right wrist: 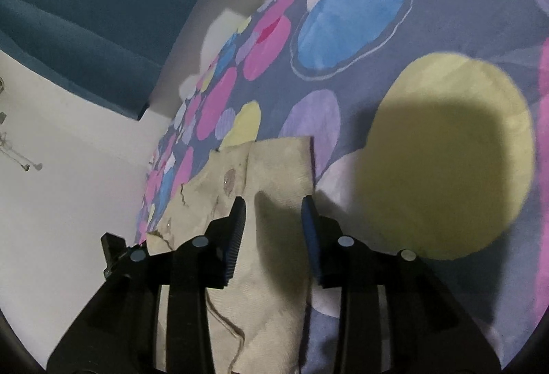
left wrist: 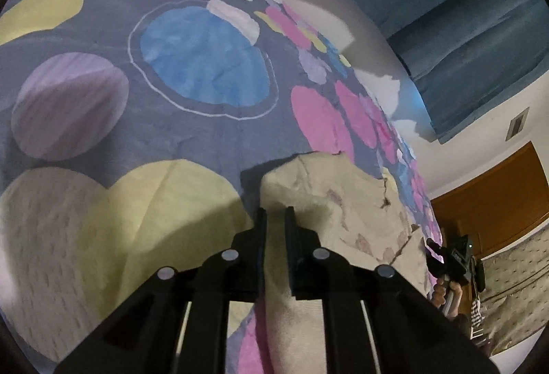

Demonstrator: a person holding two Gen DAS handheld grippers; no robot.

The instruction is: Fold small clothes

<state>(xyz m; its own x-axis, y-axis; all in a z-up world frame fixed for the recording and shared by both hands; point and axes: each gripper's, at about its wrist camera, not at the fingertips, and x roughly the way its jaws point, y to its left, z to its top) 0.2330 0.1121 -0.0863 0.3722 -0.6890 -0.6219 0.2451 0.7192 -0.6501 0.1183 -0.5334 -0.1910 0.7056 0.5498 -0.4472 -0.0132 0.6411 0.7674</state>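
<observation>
Left hand-held gripper (left wrist: 276,219) pinching beige garment (left wrist: 329,195), no legible writing

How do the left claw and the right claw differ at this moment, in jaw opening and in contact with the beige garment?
The left claw has its jaws nearly together, pinching a fold of the beige garment; the right claw stands clearly wider, its pads apart from the cloth between them. The left claw's pads look black, the right claw's blue. Both point down over the same garment on the spotted bedspread.
</observation>
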